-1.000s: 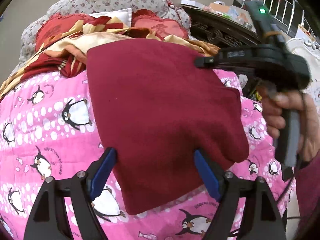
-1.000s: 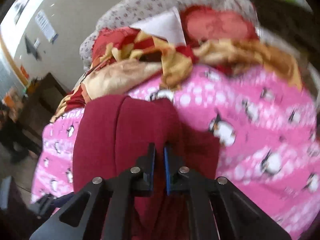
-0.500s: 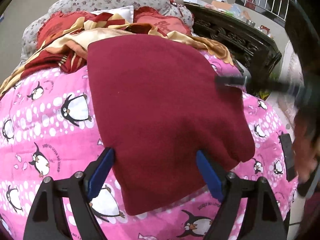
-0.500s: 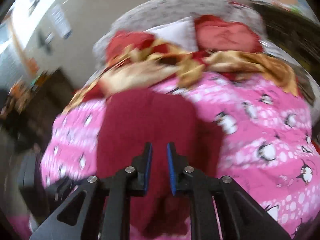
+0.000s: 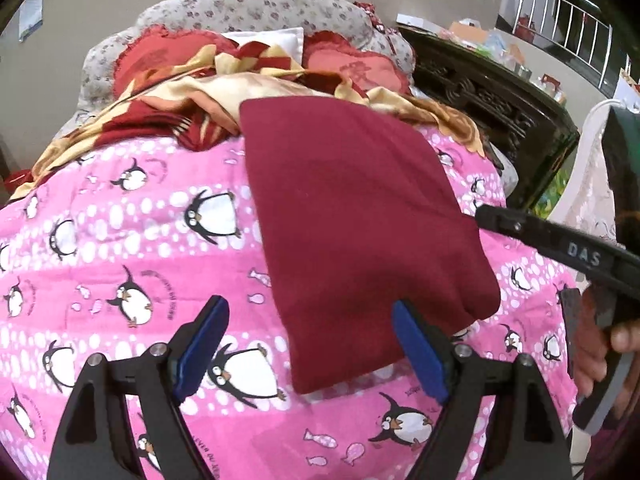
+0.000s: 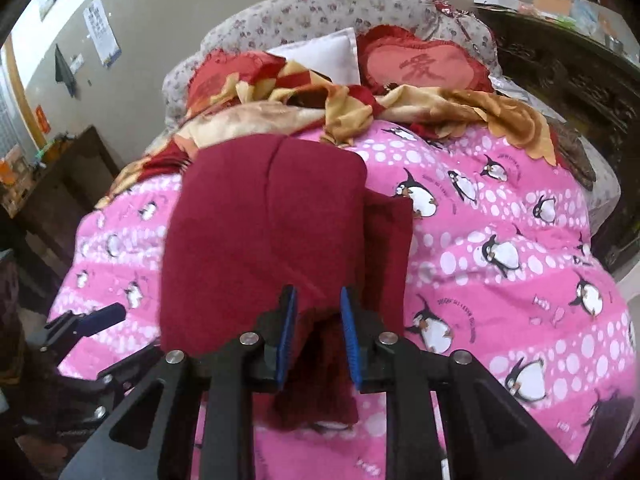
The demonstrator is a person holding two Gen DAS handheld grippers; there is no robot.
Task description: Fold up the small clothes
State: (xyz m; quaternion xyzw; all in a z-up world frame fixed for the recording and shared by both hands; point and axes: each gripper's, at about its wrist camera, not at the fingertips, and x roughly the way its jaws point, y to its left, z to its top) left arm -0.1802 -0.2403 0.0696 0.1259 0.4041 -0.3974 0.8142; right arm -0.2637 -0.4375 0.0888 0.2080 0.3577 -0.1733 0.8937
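Note:
A folded dark red garment (image 5: 356, 216) lies flat on the pink penguin blanket (image 5: 120, 248); it also shows in the right wrist view (image 6: 264, 236). My left gripper (image 5: 310, 344) is open and empty, its blue pads straddling the garment's near edge from above. My right gripper (image 6: 316, 332) is partly open at the garment's near edge, its blue pads apart with red cloth between them but not pinched. In the left wrist view the right gripper's black finger (image 5: 520, 228) reaches the garment's right edge.
A crumpled red and gold blanket (image 5: 192, 108) and red cushions (image 6: 420, 64) lie at the bed's far end against a flowered headboard (image 5: 256, 8). A dark carved cabinet (image 5: 492, 96) stands to the right, a dark table (image 6: 52, 184) to the left.
My right gripper let go of the garment's far right corner, opened slightly and drew back to the near right edge. The garment now lies flat. My left gripper shifted slightly left.

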